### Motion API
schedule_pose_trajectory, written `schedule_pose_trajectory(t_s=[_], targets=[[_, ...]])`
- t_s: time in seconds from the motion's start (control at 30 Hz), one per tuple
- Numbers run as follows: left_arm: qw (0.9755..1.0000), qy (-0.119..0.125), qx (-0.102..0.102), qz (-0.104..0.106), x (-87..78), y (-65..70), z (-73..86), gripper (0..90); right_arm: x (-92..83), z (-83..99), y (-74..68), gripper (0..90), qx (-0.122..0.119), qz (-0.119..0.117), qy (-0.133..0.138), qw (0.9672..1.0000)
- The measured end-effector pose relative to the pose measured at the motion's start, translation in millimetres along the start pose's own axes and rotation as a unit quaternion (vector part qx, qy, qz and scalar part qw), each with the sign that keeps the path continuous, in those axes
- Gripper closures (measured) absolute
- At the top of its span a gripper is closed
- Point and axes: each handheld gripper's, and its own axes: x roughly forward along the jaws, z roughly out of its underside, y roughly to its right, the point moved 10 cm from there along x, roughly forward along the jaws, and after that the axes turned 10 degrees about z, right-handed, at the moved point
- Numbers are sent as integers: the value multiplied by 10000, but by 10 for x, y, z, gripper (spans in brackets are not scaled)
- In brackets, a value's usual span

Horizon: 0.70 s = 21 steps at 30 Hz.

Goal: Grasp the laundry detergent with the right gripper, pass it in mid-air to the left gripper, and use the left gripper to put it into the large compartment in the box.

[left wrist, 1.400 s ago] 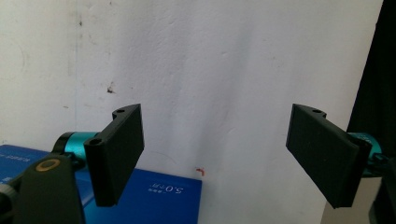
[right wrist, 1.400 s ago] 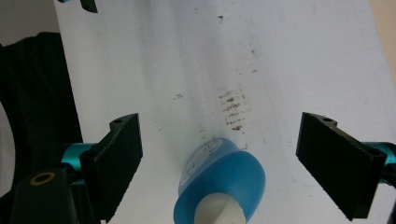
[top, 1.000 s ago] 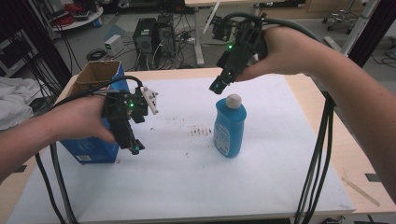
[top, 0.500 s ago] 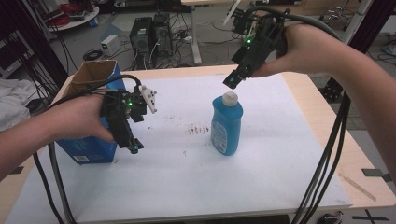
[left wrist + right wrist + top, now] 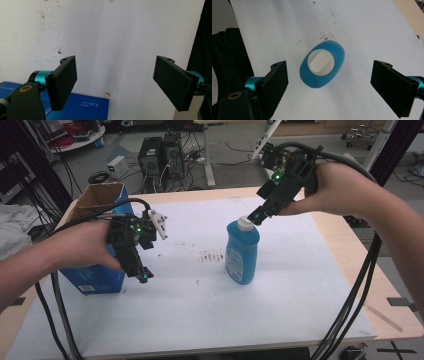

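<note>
The bottle (image 5: 242,252) stands upright near the middle of the white sheet (image 5: 280,305) that covers the tabletop (image 5: 350,250), its white cap (image 5: 244,223) on top. In the right gripper view the bottle (image 5: 322,65) is seen from straight above, cap (image 5: 320,60) in the gap between the jaws. The right claw (image 5: 256,215) hangs just above and beside the cap, jaws wide apart and holding nothing. A patch of small dark stains (image 5: 212,256) marks the sheet just left of the bottle. Well to the left, the left claw (image 5: 141,274) points down over the sheet, jaws also spread wide with nothing between them. Beside it stands an open blue box (image 5: 97,270) at the sheet's left edge; its blue side (image 5: 82,106) shows low in the left gripper view.
</note>
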Motion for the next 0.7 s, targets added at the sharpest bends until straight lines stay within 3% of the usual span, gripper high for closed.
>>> schedule_pose_trajectory(t_s=[0.43, 0.7], targets=[[10000, -6, 0, 0, -3, -4, 2, 193, 244, 271, -152, 137, 375, -1, 86, 9993], [10000, 23, -20, -20, -7, -5, 5, 193, 360, 350, -219, 137, 461, 107, 198, 9987]])
